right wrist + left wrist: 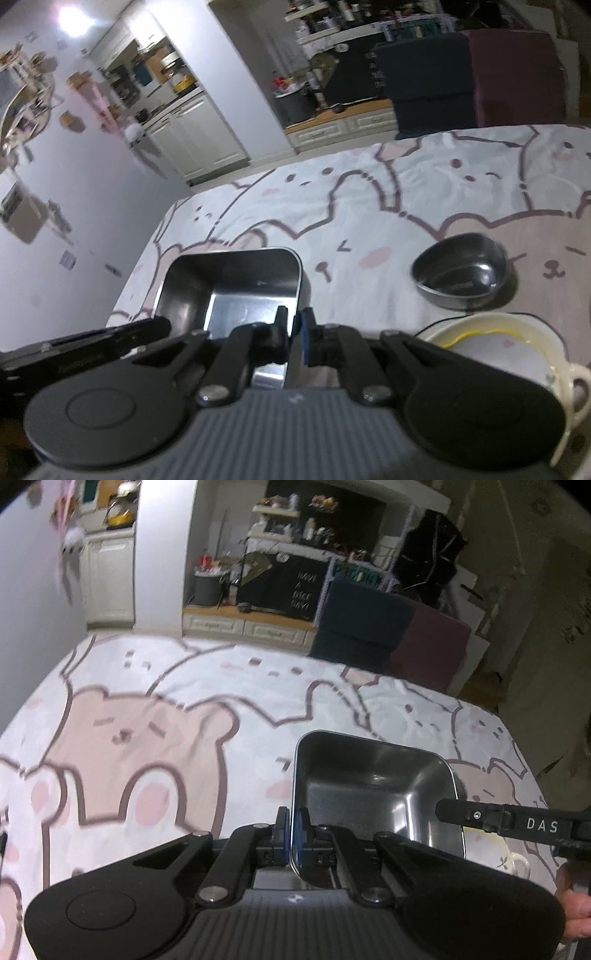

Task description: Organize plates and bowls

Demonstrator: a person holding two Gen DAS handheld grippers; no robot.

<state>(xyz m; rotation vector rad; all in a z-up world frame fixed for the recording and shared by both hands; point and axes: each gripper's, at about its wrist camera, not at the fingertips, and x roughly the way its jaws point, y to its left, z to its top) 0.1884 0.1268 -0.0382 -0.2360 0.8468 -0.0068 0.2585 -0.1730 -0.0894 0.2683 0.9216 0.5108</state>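
Two hand-held grippers share one load: your left hand-held gripper (291, 827) is clamped on the near-left wall of the square steel tray (373, 790), and your right hand-held gripper (293, 332) pinches the opposite wall of that same tray (229, 288), so the tray hangs between them, just ahead of both sets of fingers. It looks lifted clear of the bear-print cloth (147, 746) on the worktop, though the view does not settle that. Since each grip is only a thin bite on a rim, keep both wrists level with each other and travel together; if one hand runs ahead, the tray will twist out of the pads.

Just right of your right hand-held gripper sits the cream handled dish (517, 350), and beyond it the small round steel bowl (461, 273); judge those as the likely stacking partners and set the tray down flat before letting go.

The right hand-held gripper's arm reads "DAS" (541, 825) in the left view. Farther off, a black board (299, 590) says "HAVE A NICE DAY!"
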